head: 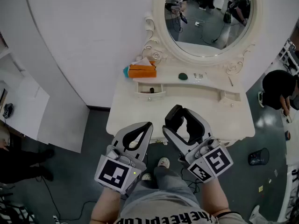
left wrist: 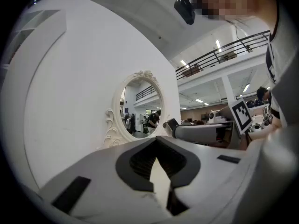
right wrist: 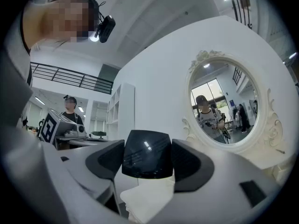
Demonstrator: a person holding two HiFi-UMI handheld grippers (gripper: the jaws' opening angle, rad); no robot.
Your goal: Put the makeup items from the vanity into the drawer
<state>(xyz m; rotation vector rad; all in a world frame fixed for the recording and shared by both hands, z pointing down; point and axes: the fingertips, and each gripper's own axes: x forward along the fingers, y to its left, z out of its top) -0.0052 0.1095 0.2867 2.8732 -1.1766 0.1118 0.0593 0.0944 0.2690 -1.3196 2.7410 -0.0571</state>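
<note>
The cream vanity stands below me, with an oval mirror above it. On its upper shelf lie a small round green item, some tiny pieces and a thin stick. A little drawer at the shelf's left stands slightly pulled out. My right gripper hovers over the vanity's front edge, shut on a black squarish makeup case. My left gripper is beside it, jaws together and empty.
An orange tissue box sits on the shelf's left above the drawer. A curved white wall backs the vanity. A dark bin stands on the floor at right, near a crouching person.
</note>
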